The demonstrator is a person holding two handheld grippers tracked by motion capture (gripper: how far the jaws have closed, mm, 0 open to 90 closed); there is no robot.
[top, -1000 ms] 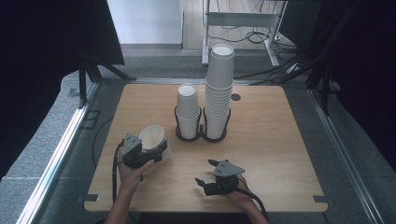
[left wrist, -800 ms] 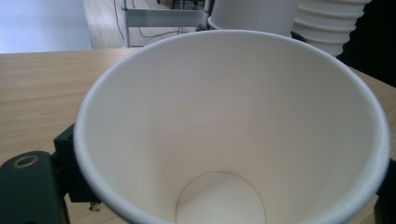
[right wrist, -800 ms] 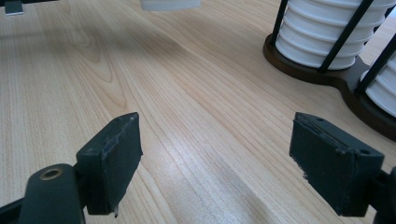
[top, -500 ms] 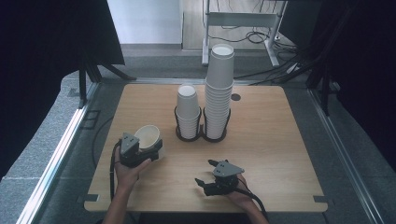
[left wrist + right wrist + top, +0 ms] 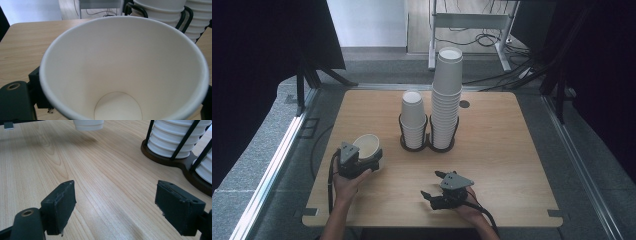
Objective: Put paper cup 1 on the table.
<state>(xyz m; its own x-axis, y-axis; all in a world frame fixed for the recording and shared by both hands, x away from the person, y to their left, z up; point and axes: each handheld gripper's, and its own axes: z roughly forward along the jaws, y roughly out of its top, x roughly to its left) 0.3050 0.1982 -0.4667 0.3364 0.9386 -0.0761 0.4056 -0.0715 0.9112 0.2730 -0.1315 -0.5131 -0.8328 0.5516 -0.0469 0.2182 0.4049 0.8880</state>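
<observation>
My left gripper (image 5: 362, 161) is shut on a white paper cup (image 5: 367, 145) at the table's near left, with the cup's mouth turned up toward the camera. In the left gripper view the empty cup (image 5: 120, 65) sits between the black jaws, one on each side of its wall. My right gripper (image 5: 432, 195) rests low at the near middle of the table, open, with bare wood between its pads (image 5: 61, 205). The cup's base (image 5: 88, 125) shows at the top of the right gripper view.
A black wire rack (image 5: 427, 146) at mid-table holds two stacks of white cups, a short stack (image 5: 413, 117) and a tall stack (image 5: 446, 95). The wooden table (image 5: 512, 150) has free room on the right. The rack's base (image 5: 185, 165) lies ahead-right of the right gripper.
The left hand has shifted slightly to the left with the cup still gripped. The right hand has kept still.
</observation>
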